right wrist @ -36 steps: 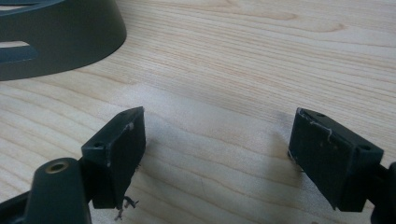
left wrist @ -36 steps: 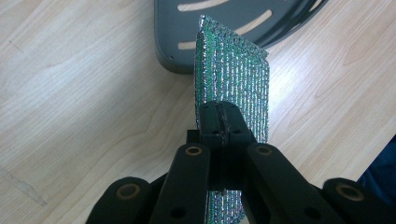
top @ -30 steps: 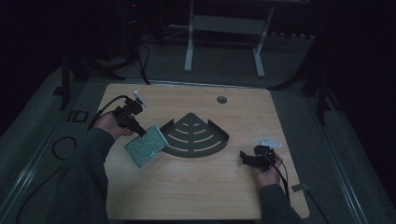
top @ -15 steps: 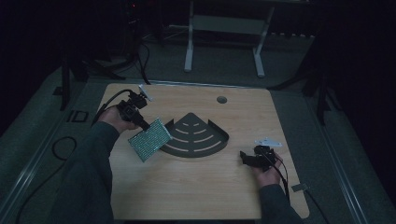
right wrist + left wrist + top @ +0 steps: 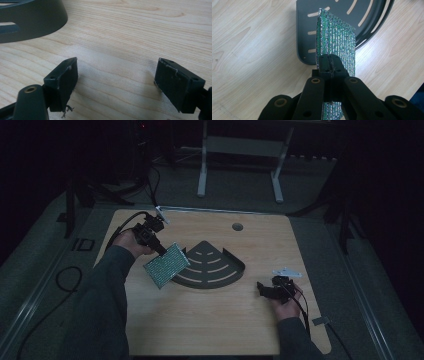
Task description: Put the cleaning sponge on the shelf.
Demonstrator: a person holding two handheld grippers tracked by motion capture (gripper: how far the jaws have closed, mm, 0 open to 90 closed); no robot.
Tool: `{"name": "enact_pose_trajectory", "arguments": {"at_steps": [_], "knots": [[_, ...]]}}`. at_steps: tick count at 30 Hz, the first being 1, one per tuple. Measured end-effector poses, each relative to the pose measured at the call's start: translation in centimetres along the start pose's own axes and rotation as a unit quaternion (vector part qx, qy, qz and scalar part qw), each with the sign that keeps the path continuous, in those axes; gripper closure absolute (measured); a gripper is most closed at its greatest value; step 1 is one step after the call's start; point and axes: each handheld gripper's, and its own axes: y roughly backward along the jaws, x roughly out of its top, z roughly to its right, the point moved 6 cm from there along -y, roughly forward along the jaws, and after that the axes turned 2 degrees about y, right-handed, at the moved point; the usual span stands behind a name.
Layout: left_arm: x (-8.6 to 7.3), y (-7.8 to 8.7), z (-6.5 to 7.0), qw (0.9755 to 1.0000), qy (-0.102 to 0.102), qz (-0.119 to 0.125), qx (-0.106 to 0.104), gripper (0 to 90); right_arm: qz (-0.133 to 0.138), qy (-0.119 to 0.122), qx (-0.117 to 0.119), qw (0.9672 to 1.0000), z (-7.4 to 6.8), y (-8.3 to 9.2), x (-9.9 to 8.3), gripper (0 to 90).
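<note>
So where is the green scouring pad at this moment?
The green scouring pad is off the table, clamped on one edge by the left claw. In the high view it is left of centre, over the left edge of the dark corner tray.

Scouring pad [image 5: 166, 265] overlapping the corner rack's [image 5: 215, 270] left edge, rack mid-table [image 5: 210, 330], right claw [image 5: 261, 290] right of it

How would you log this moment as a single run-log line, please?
left claw: shut on green scouring pad, lifted by corner shelf | right claw: open, low over table
</note>
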Motion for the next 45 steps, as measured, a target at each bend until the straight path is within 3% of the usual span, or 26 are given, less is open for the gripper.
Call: {"name": "enact_pose_trajectory", "arguments": {"at_steps": [12, 24, 45], "knots": [[0.8, -0.9, -0.3, 0.9999, 0.008, -0.012, 0.002, 90.0, 0.0, 0.001, 0.0, 1.0, 0.0, 0.0, 0.0, 18.2], [2.4, -1.3, 0.1, 0.9999, 0.0, -0.01, 0.005, 90.0, 0.0, 0.0, 0.0, 1.0, 0.0, 0.0, 0.0, 18.2], [4.1, -2.5, 0.2, 0.9999, 0.007, -0.008, 0.004, 90.0, 0.0, 0.001, 0.0, 1.0, 0.0, 0.0, 0.0, 18.2]]}}
